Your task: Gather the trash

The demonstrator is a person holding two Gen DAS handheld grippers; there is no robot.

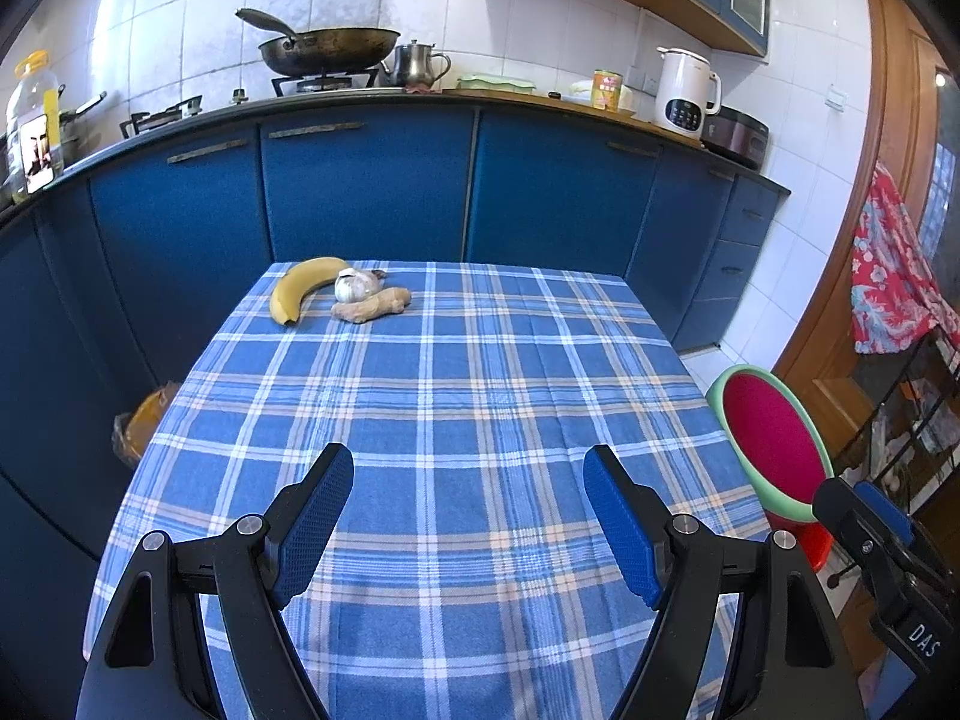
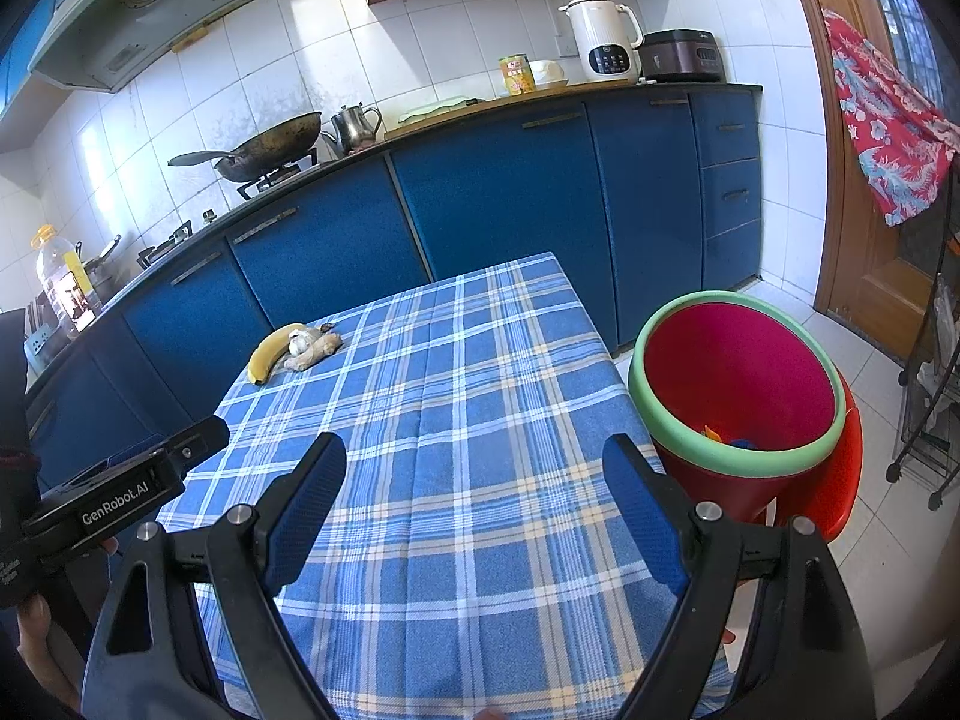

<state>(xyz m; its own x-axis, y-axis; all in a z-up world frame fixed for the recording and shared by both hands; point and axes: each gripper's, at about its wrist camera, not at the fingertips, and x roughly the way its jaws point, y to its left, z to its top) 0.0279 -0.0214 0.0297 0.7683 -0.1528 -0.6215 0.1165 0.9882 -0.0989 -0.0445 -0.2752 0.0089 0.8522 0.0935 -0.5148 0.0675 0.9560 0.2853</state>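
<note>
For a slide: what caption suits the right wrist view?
Open right tool over the plaid table; banana, garlic, ginger far off; red bin alongside.

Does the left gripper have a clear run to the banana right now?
Probably yes. The left gripper is open and empty, only bare checked tablecloth lies ahead, and the banana sits at the far-left corner, garlic just beside it.

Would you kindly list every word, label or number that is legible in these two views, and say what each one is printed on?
"GenRobot.AI": on the body of the left gripper, seen in the right wrist view.
"DAS": on the body of the right gripper, cut off at the frame edge.
Yellow can label: too blurred to read.
White kettle control panel: too small to read.
Oil bottle label: unreadable.
</note>
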